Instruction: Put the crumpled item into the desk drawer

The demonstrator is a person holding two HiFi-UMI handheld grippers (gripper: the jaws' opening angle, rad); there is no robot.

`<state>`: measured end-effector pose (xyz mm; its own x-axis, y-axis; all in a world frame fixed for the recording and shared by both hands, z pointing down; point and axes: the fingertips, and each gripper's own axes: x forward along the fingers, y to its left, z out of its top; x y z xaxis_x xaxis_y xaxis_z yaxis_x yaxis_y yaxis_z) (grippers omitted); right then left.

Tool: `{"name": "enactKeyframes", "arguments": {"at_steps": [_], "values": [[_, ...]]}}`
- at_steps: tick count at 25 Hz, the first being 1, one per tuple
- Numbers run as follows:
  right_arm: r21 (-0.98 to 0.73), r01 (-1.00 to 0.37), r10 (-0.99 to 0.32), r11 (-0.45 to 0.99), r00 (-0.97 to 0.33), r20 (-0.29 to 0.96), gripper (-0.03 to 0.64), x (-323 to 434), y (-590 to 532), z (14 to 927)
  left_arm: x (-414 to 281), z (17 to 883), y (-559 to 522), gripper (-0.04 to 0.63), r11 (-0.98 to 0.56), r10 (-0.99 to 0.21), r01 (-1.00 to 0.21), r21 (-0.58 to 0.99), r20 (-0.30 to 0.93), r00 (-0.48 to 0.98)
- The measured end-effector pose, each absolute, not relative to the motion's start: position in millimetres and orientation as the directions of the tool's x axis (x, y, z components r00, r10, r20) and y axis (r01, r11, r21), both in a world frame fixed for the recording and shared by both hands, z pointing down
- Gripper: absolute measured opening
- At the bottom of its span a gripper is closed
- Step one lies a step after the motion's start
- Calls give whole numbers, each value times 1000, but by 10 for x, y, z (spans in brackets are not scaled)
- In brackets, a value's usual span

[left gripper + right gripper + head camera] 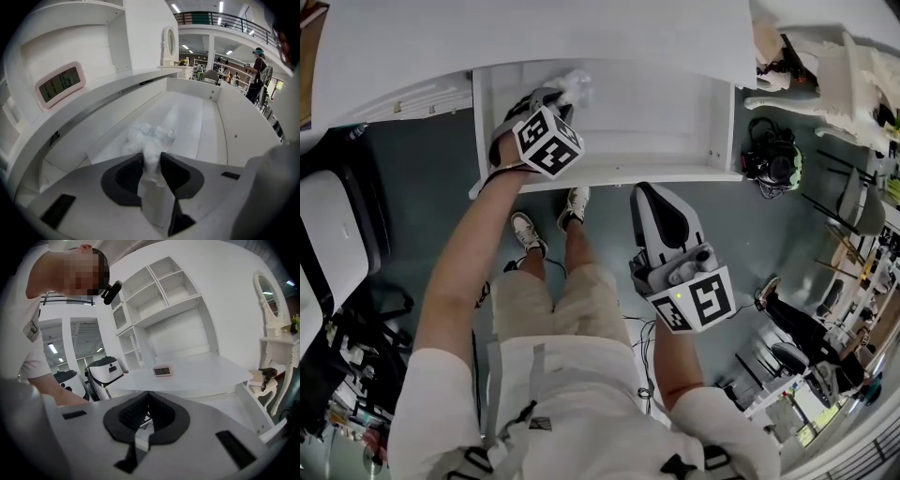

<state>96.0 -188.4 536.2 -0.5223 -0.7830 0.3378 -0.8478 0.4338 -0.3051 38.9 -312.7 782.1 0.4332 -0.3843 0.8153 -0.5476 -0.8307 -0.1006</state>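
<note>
The white desk drawer (712, 141) stands pulled open under the desk top. A crumpled white wad (575, 87) (149, 140) sits over the drawer's left part, pinched between the jaws of my left gripper (558, 97) (151, 158), which reaches into the drawer (243, 136). Whether the wad touches the drawer floor I cannot tell. My right gripper (652, 192) (148, 397) hangs in front of the drawer, outside it, with its jaws shut together and nothing between them.
A pink-rimmed digital clock (60, 84) (164, 371) stands on the desk top (534, 33). A white shelf unit (159, 296) rises behind the desk. A white chair (337, 234) is at the left. A headset and cables (773, 159) lie on the floor at the right.
</note>
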Motion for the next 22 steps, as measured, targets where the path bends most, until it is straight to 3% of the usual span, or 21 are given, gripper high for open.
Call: {"name": "enactKeyframes", "arguments": {"at_steps": [9,12,14,22], "values": [[-289,-854,-796,433,-513,322,9,1056,-1794,5197,395,7855,-3108,134,-847,-389,-509,-150,829,402],[-284,-859,-802,427,-505,320,9,1085,-1761,5141,394,7842,-3104,162,-851,-385,-505,-144,825,414],[-280,-862,-806,423,-499,318,9,1102,-1729,5100,382,7818,-3120,214,-850,-385,-509,-137,821,421],[-260,-875,-823,409,-477,307,9,1120,-1556,4904,367,7581,-3104,242,-845,-409,-512,-151,800,438]]}}
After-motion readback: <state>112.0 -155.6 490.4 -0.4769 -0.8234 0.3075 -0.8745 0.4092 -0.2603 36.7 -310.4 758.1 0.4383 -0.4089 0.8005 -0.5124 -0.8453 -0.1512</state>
